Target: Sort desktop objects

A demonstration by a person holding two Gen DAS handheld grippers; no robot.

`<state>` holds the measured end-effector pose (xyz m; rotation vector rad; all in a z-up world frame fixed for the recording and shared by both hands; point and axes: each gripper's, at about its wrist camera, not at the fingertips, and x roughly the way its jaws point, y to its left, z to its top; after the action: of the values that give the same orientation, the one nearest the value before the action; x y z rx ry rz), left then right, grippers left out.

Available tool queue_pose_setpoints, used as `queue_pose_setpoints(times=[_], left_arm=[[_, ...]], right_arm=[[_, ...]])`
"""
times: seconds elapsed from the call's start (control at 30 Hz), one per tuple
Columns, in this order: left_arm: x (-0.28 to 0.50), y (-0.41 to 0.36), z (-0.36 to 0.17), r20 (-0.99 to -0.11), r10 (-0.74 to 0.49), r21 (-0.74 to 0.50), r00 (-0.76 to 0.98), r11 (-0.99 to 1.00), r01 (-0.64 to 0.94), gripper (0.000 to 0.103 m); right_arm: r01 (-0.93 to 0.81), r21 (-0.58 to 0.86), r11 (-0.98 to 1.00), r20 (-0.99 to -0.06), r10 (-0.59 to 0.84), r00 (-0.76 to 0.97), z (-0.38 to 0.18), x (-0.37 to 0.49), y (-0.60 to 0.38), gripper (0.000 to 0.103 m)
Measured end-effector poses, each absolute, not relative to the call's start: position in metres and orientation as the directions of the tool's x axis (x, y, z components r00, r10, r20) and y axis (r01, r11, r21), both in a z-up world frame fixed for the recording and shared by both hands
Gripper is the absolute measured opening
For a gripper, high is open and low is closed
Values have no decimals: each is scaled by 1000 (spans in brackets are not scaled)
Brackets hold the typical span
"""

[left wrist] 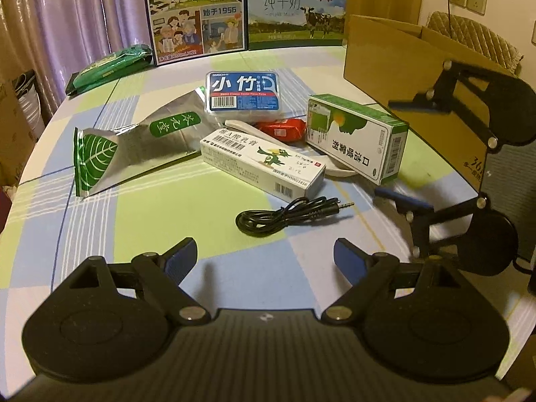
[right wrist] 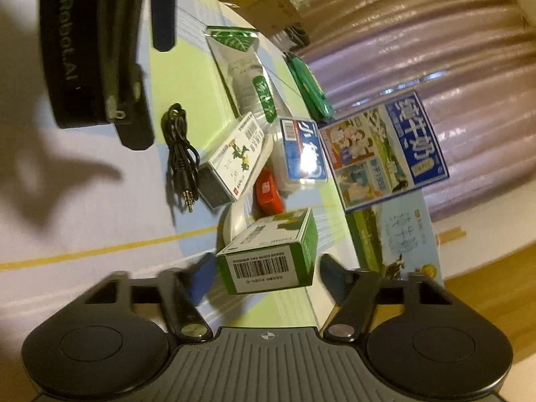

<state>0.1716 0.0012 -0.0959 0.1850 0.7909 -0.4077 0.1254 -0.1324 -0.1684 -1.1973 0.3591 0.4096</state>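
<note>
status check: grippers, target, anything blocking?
Left gripper open, empty, back from the pile. Right gripper open, straddling the green-and-white box, not closed. White spoon lies under that box; red packet just behind.

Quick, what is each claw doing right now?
Left claw: open, holding nothing.
Right claw: open around the green box, not yet gripping.

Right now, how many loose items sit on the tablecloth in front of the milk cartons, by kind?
Boxes: 3 - green-and-white box, bird-print box, blue floss-pick box
Foil pouches: 2 - silver leaf pouch, green pouch
Red packet: 1
White spoon: 1
Black audio cable: 1
Total: 8
</note>
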Motion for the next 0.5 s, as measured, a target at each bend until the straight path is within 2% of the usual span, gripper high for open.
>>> queue_pose_setpoints(times=[0.13, 0.27, 0.37, 0.43, 0.5], left_arm=[[172, 2, -96, -722, -284, 12, 631, 907, 422, 86], [173, 1, -94, -720, -277, 37, 637, 900, 433, 86], [176, -1, -94, -715, -276, 74, 642, 884, 462, 86], [178, -4, -94, -712, -280, 103, 644, 866, 489, 86], [181, -7, -93, -707, -294, 130, 643, 840, 527, 86]], right_arm=[[-488, -731, 477, -501, 110, 858, -154, 133, -139, 59], [-425, -380, 822, -600, 130, 789, -121, 150, -169, 55], [-341, -120, 932, -647, 187, 739, -110, 155, -192, 55], [-321, -25, 947, -666, 223, 712, -108, 156, -200, 55], [-318, 3, 948, -673, 237, 701, -109, 154, -200, 56]])
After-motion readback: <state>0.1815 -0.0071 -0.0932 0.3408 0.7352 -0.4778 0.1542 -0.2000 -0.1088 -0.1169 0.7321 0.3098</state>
